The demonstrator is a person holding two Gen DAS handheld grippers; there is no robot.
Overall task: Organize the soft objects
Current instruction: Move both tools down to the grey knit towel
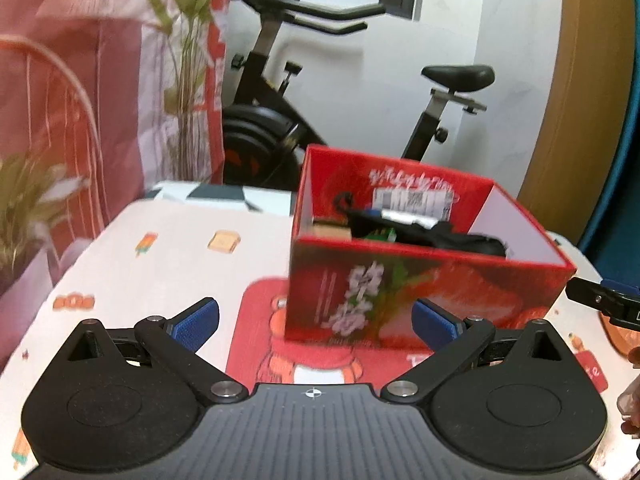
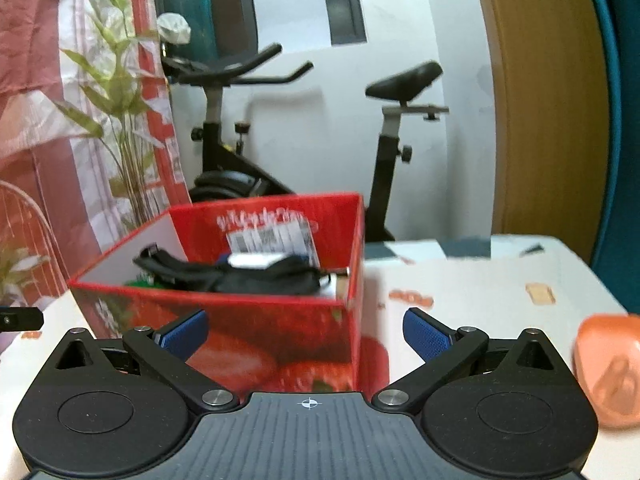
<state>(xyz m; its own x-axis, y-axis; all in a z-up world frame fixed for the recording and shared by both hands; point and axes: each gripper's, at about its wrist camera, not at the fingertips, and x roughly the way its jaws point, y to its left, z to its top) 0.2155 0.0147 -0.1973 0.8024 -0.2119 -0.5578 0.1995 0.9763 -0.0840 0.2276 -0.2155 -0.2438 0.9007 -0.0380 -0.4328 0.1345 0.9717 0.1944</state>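
Observation:
A red strawberry-print cardboard box (image 1: 420, 280) stands open on the table; it also shows in the right wrist view (image 2: 260, 320). Inside it lie black soft items (image 1: 452, 238), also seen in the right wrist view (image 2: 260, 276), with a green piece and a small tan box beside them. My left gripper (image 1: 316, 320) is open and empty, just in front of the box. My right gripper (image 2: 306, 334) is open and empty, facing the box's right corner. The tip of the right gripper (image 1: 604, 300) shows at the right edge of the left wrist view.
The table has a white cloth with small prints (image 1: 180, 248) and a red bear mat (image 1: 272, 344) under the box. An orange soft object (image 2: 608, 368) lies at the right. An exercise bike (image 1: 280, 120), a plant (image 2: 116, 92) and pink curtains stand behind the table.

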